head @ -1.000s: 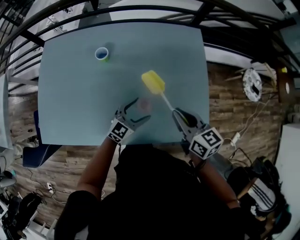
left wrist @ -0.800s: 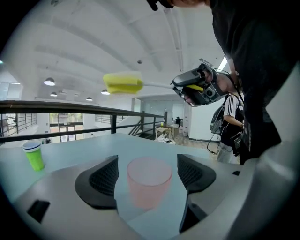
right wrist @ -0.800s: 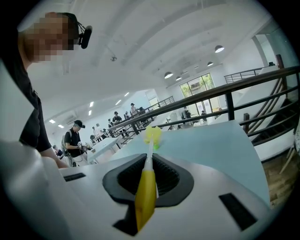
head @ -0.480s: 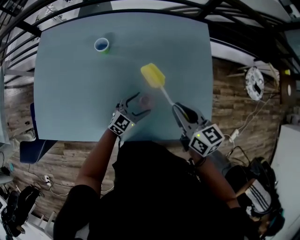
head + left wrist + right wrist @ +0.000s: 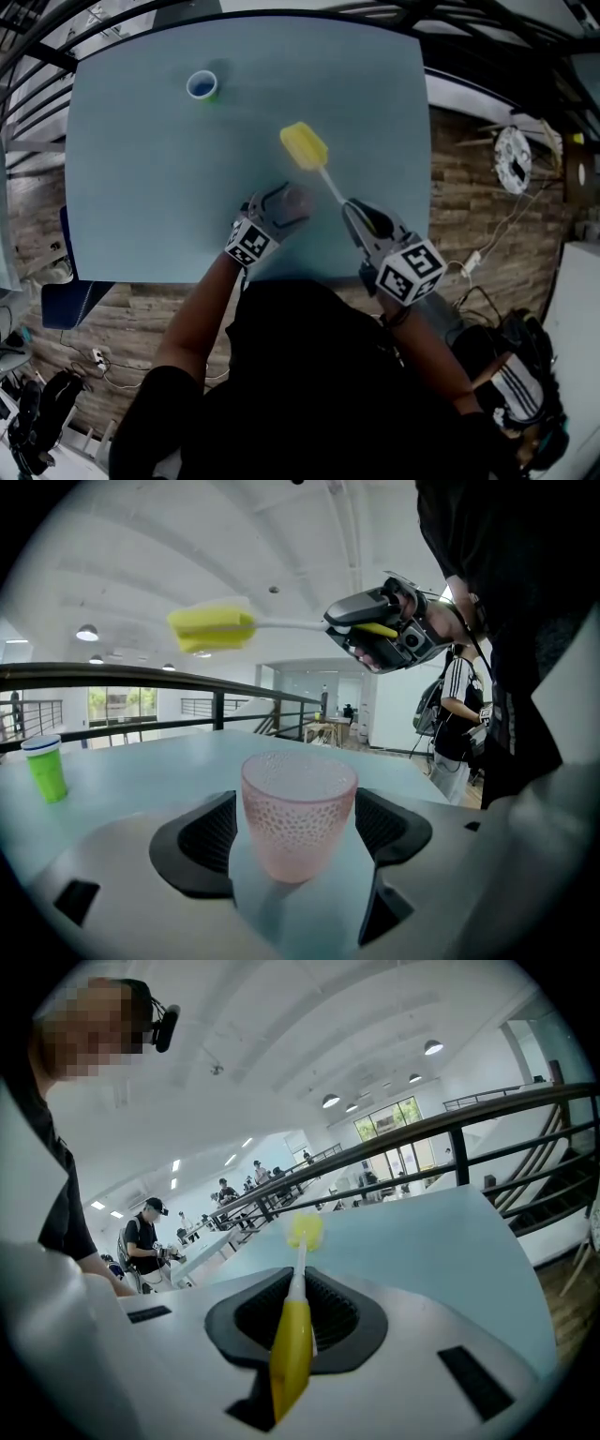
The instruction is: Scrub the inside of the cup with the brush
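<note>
A pale blue bench (image 5: 159,169) fills most of the head view, with a wood-plank floor (image 5: 459,202) along its right and near sides. The person, in a dark top, stands at the near edge with both arms stretched over the bench. The right gripper (image 5: 354,214) is closed on the yellow grip of the brush (image 5: 292,1344). The brush's thin white shaft runs up and to the left from it to a yellow sponge head (image 5: 305,146), which hangs in the air above the middle of the bench. The left gripper (image 5: 284,202) sits just left of the shaft, near the front edge. Its two dark jaws are set against opposite sides of the cup (image 5: 298,813), a pink, dimpled, see-through tumbler that stands upright between them with its mouth open to the top. In the left gripper view the sponge head is above and to the left of the cup, well clear of its rim, not inside it. A small green cup (image 5: 202,85) with a blue rim stands alone near the far left corner of the bench, well apart from both grippers.
</note>
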`<control>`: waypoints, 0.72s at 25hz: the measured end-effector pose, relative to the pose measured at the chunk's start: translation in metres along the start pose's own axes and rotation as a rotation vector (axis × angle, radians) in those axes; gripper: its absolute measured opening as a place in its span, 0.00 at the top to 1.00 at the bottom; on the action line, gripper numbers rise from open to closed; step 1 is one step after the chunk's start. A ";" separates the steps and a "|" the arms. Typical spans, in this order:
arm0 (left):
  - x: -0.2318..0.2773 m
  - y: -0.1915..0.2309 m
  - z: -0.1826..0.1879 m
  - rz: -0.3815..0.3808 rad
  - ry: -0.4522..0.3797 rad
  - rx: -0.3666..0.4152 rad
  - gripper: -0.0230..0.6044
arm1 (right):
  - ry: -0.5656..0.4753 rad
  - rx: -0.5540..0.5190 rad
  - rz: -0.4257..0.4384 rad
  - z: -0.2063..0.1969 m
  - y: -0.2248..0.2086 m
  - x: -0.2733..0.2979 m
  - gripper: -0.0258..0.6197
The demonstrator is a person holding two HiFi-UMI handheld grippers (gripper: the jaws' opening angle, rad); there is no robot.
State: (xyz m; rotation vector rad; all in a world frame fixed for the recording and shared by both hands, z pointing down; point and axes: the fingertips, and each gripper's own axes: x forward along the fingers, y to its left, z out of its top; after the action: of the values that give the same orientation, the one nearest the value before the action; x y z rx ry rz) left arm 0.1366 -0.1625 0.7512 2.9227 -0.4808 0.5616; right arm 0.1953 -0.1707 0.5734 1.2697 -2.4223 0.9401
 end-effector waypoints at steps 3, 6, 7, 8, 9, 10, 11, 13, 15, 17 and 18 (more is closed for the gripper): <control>0.003 0.003 -0.007 0.004 0.009 0.024 0.36 | 0.008 0.008 -0.002 -0.003 -0.003 0.004 0.89; 0.008 0.003 -0.008 -0.005 0.003 0.028 0.36 | 0.016 0.014 -0.007 -0.008 -0.007 0.004 0.89; 0.009 0.003 -0.009 -0.008 0.002 0.028 0.36 | 0.017 0.017 -0.009 -0.009 -0.008 0.005 0.89; 0.009 0.003 -0.009 -0.010 0.001 0.028 0.36 | 0.018 0.020 -0.009 -0.010 -0.008 0.006 0.89; 0.010 0.003 -0.010 -0.011 0.000 0.027 0.36 | 0.019 0.021 -0.009 -0.010 -0.008 0.007 0.89; 0.010 0.003 -0.010 -0.011 -0.002 0.024 0.37 | 0.020 0.022 -0.009 -0.010 -0.008 0.009 0.89; 0.010 0.004 -0.010 -0.011 -0.004 0.020 0.37 | 0.021 0.022 -0.010 -0.009 -0.008 0.010 0.89; 0.009 0.005 -0.011 -0.015 -0.001 0.012 0.38 | 0.020 0.025 -0.013 -0.008 -0.008 0.012 0.89; 0.009 0.004 -0.012 -0.028 0.006 0.004 0.38 | 0.016 0.027 -0.018 -0.008 -0.008 0.012 0.89; 0.009 0.003 -0.012 -0.046 0.015 0.006 0.39 | 0.014 0.026 -0.021 -0.008 -0.010 0.012 0.89; 0.009 0.002 -0.012 -0.052 0.024 0.009 0.39 | 0.014 0.026 -0.022 -0.009 -0.010 0.011 0.89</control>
State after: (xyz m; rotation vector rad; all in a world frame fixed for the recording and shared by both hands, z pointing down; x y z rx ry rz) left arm 0.1397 -0.1647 0.7654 2.9240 -0.3996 0.5920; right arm 0.1965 -0.1763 0.5897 1.2910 -2.3881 0.9741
